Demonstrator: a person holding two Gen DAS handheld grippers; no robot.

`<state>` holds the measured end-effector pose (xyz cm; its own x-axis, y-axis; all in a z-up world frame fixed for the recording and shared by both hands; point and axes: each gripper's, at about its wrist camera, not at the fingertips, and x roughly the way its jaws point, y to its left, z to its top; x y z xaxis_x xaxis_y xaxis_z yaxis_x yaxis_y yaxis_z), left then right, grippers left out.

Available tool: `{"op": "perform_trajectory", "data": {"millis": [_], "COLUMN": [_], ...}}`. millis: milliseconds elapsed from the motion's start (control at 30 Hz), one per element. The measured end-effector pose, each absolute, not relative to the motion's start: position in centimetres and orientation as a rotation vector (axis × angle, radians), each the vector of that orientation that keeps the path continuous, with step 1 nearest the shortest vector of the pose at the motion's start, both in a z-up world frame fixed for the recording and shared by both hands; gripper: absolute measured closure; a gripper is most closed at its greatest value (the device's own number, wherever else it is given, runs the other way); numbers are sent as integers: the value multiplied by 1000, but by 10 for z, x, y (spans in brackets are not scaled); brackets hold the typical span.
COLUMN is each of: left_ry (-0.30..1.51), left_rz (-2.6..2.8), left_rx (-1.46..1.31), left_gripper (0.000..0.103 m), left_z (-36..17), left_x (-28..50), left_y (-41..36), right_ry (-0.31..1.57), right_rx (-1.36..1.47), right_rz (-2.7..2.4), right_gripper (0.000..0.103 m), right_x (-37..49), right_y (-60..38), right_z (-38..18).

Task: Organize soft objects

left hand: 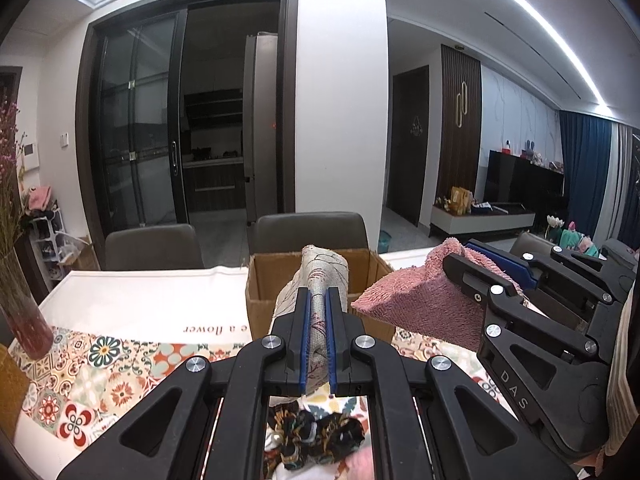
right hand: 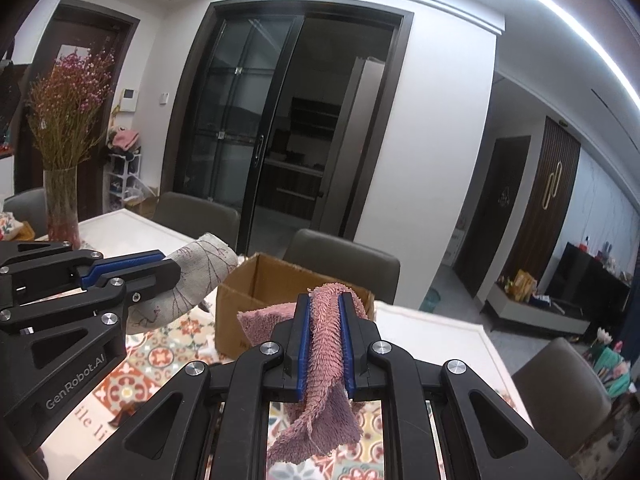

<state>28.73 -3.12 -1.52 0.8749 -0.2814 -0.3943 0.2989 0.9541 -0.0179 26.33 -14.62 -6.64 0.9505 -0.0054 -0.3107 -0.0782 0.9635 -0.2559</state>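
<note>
My left gripper [left hand: 319, 294] is shut on a beige printed cloth [left hand: 324, 276] and holds it above the table, just before the open cardboard box [left hand: 264, 276]. My right gripper [right hand: 325, 300] is shut on a pink fluffy towel [right hand: 326, 344], also lifted, near the box [right hand: 256, 284]. In the left wrist view the right gripper [left hand: 460, 254] with the pink towel [left hand: 416, 304] is to the right. In the right wrist view the left gripper [right hand: 170, 260] with the beige cloth [right hand: 200, 264] is to the left. A dark floral scrunchie [left hand: 320, 436] lies on the table below the left gripper.
The table carries a patterned tablecloth [left hand: 100, 364]. A glass vase of dried flowers [right hand: 62, 204] stands at the table's left end. Grey chairs [left hand: 308, 230] stand behind the table, one more at the right [right hand: 560, 392].
</note>
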Motion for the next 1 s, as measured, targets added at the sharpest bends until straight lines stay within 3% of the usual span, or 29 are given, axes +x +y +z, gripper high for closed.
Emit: {"op": "perform_trajectory", "data": {"millis": [1000], "left_ry": [304], "left_rz": [-273], "left_rx": [59], "left_gripper": [94], "left_z": [1], "left_x": [400], "left_y": [-50], "right_ry": [244], "right_rx": [-203], "right_rz": [37], "right_gripper": [88], "right_x": [383], "right_y": [-169], "right_z": [-47]}}
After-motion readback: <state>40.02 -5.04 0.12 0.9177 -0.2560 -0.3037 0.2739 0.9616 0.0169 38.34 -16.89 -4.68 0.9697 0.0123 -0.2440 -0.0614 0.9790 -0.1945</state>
